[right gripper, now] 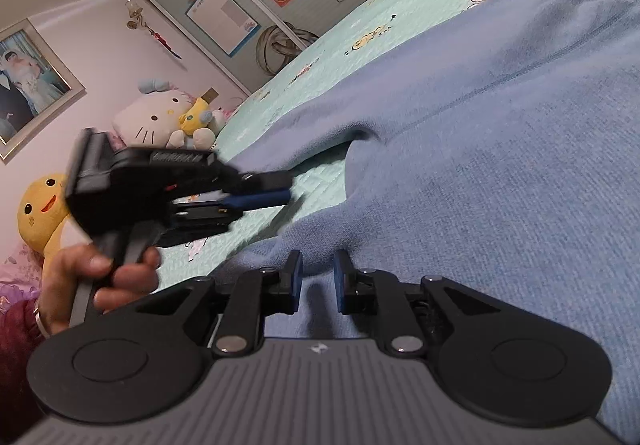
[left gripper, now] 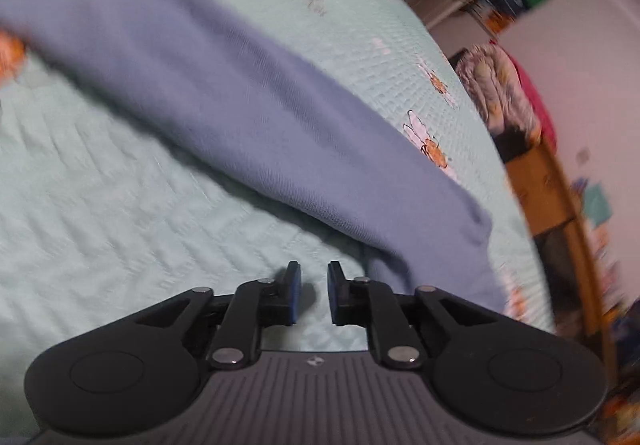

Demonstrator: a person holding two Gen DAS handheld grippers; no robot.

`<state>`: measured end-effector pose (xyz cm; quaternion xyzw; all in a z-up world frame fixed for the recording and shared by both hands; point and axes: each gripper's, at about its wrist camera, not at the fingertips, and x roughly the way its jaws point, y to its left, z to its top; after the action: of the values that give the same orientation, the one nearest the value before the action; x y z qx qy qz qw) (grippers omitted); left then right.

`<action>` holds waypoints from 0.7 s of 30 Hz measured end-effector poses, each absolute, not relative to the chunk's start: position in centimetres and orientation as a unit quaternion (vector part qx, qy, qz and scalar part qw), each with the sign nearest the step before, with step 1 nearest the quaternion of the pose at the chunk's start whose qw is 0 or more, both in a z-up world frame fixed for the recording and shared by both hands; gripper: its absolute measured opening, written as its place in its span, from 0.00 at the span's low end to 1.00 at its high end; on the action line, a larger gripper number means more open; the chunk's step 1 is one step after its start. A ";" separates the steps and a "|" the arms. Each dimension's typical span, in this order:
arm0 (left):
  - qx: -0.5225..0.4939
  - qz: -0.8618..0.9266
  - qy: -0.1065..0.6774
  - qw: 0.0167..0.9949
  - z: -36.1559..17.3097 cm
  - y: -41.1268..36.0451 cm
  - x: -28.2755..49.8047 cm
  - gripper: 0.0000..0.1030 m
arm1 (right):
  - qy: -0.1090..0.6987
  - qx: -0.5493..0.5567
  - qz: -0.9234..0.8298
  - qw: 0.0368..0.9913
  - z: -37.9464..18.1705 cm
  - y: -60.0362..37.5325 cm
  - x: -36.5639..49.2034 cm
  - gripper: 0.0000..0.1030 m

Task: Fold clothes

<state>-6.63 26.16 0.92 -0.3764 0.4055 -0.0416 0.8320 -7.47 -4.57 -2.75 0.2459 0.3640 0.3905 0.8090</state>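
Sweater (right gripper: 500, 149) spread on bedspread (left gripper: 120, 225), both grippers' jaws parted, nothing between them.

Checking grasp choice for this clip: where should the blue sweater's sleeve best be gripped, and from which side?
Probably at the ribbed cuff end of the blue sweater's sleeve, coming in low over the green quilt. That end lies flat with a free, thick edge nearest the left hand-held gripper, whose jaws stand slightly apart and empty.

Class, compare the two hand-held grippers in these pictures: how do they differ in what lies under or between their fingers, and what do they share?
The left hand-held gripper hangs over bare green bedspread, beside the blue sweater; the right hand-held gripper sits over the sweater itself. The left view is blurred; the right view is sharp. Both stand slightly open, with nothing pinched between the pads.
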 end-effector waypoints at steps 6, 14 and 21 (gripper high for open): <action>-0.406 -0.012 0.369 0.836 0.6 26.2 -4.6 0.17 | 0.366 0.255 0.394 0.803 -3.0 -4.7 -7.3 0.16; -0.360 0.036 0.411 0.837 2.2 25.9 -0.4 0.17 | 0.369 0.263 0.396 0.799 -3.2 -4.6 -7.2 0.16; -0.317 0.084 0.424 0.844 4.2 25.2 -2.6 0.19 | 0.370 0.268 0.399 0.795 -3.2 -4.8 -7.1 0.17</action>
<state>-2.64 25.19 4.17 -0.3167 0.4241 0.0840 0.8442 -7.14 -4.80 -3.22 0.2682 0.3704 0.3987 0.7949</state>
